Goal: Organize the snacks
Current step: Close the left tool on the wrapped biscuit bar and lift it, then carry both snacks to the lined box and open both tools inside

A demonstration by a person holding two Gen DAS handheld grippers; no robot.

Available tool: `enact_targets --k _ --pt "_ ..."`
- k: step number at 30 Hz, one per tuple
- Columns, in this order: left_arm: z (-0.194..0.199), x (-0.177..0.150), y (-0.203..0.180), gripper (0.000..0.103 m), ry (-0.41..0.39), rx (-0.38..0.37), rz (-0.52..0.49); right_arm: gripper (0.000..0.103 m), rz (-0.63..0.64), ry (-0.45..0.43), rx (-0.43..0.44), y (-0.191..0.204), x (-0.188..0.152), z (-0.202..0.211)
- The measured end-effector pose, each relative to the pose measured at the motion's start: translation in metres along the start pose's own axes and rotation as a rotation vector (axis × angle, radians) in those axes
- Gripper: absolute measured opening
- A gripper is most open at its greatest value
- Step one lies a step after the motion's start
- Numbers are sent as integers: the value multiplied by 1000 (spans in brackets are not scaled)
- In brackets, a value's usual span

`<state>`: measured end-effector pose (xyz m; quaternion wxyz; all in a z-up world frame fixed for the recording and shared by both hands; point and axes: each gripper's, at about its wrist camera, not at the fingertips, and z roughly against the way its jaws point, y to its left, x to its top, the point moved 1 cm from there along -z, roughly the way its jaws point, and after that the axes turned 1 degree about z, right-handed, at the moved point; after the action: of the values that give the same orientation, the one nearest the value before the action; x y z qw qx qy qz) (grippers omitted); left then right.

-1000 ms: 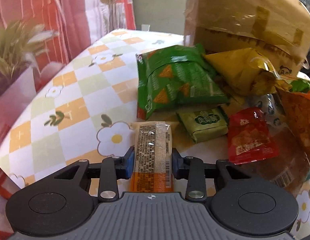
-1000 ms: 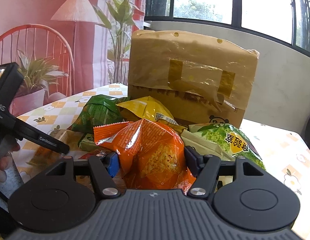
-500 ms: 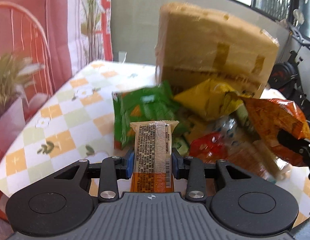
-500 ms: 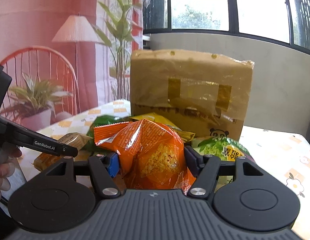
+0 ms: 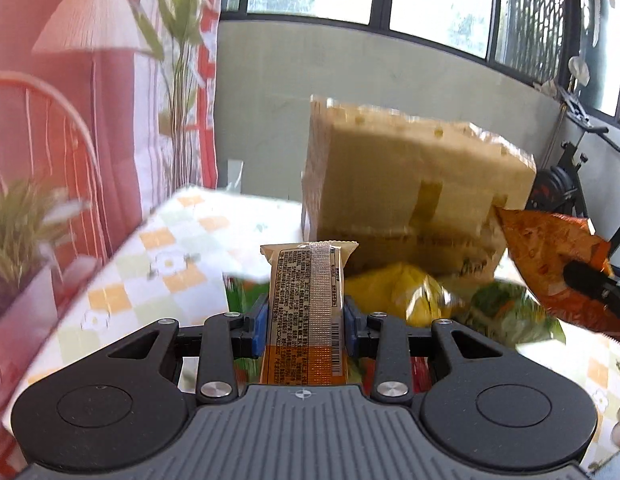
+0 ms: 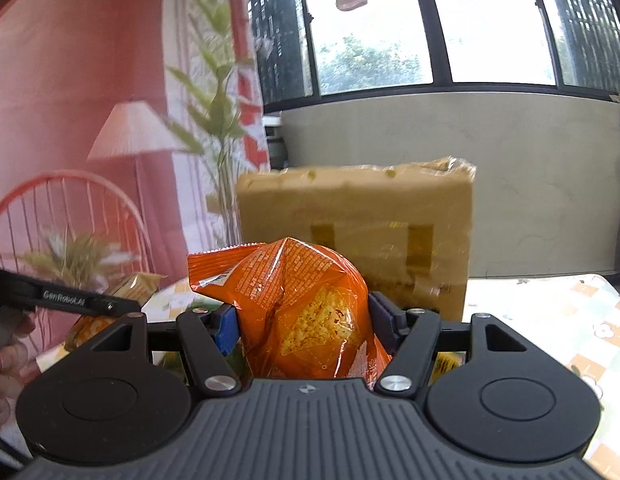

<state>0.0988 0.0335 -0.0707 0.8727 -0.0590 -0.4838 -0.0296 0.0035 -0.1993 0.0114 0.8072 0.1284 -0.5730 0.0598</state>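
My left gripper [image 5: 305, 330] is shut on a long tan and orange snack bar [image 5: 307, 312], held above the table in front of the tall taped cardboard box [image 5: 410, 196]. My right gripper [image 6: 301, 330] is shut on a puffy orange chip bag [image 6: 301, 312], also lifted, facing the same box [image 6: 358, 236]. The orange bag shows at the right of the left wrist view [image 5: 550, 264]. The bar and the left gripper's arm show at the left of the right wrist view [image 6: 125, 288]. A yellow bag [image 5: 398, 292] and a green bag [image 5: 510, 316] lie below on the table.
The table has a checked flower cloth [image 5: 165, 264]. A red backdrop with a lamp and plant print [image 5: 89, 120] stands at the left. An exercise bike [image 5: 566, 184] stands at the back right. A grey wall and windows [image 6: 430, 40] are behind the box.
Both grippers have risen and tilted upward with their snacks. The snack pile has dropped low in both views and the box top and windows have come into view.
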Motion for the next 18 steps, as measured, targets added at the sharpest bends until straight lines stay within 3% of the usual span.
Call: enact_targets --k 12,18 --pt "-19 101 -24 38 -150 -76 -28 66 -88 -166 -34 -61 101 -25" --pt "-50 150 -43 38 -169 -109 -28 66 -121 -170 -10 -79 140 -65"
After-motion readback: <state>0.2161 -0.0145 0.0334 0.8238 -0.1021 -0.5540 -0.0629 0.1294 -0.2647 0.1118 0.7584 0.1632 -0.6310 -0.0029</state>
